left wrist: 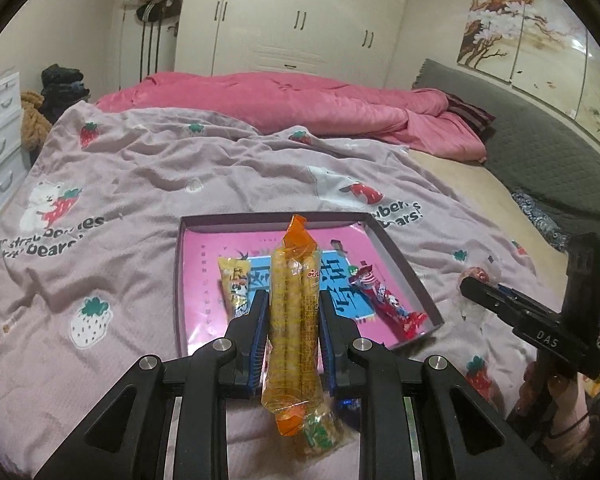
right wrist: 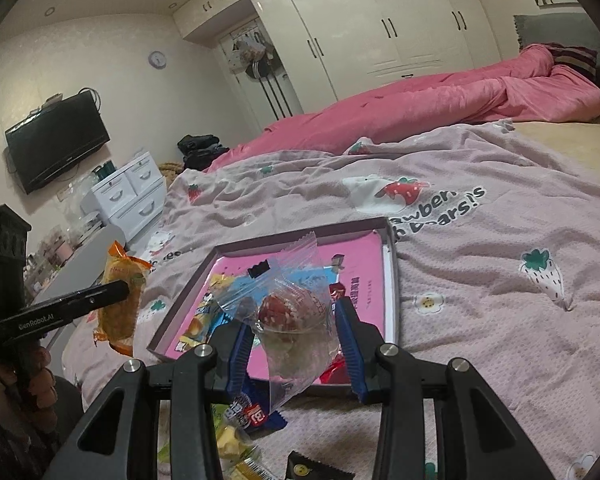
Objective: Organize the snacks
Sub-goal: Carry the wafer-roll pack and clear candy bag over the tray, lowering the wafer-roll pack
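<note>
Left tongs (left wrist: 293, 320) pinching yellow wafer-roll pack (left wrist: 292, 300) over pink tray (left wrist: 204, 264) | right tongs (right wrist: 296, 336) pinching clear-wrapped red snack (right wrist: 288, 312) above tray's near edge

The right hand-held gripper (right wrist: 294, 334) clamps a clear-wrapped red snack (right wrist: 286, 312) above the pink tray (right wrist: 392, 280).

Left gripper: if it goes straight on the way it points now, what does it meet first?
Probably the pink tray. The left gripper, shut on the orange wafer-roll pack, points at the tray floor between the yellow snack and red snack. Depth is unclear.
</note>
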{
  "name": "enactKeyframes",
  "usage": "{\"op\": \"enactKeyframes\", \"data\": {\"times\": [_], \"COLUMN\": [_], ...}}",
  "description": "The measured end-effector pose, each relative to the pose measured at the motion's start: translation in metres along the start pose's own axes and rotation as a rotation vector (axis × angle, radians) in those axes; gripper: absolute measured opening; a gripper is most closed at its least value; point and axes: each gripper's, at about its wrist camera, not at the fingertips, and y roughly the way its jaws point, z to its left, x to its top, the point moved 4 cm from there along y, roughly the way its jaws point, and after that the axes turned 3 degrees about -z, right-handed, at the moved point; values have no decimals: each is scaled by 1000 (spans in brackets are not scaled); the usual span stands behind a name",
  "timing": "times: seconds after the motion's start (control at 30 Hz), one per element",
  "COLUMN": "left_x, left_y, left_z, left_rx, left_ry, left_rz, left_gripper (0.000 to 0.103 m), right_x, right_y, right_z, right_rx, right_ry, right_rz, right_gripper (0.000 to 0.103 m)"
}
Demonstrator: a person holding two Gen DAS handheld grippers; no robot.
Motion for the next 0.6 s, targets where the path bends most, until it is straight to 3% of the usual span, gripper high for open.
{"op": "enactKeyframes", "data": {"times": [0.6], "left_x": [-7], "left_y": [76], "left_z": [-6], "left_rx": [-27], "left_ry": [-6], "left_rz": [99], "left_gripper": [24], "right_x": [1], "right_y": [29], "right_z": [-27], "right_rx": [-33], "right_ry": [46], "right_rz": [37], "right_gripper": [41]}}
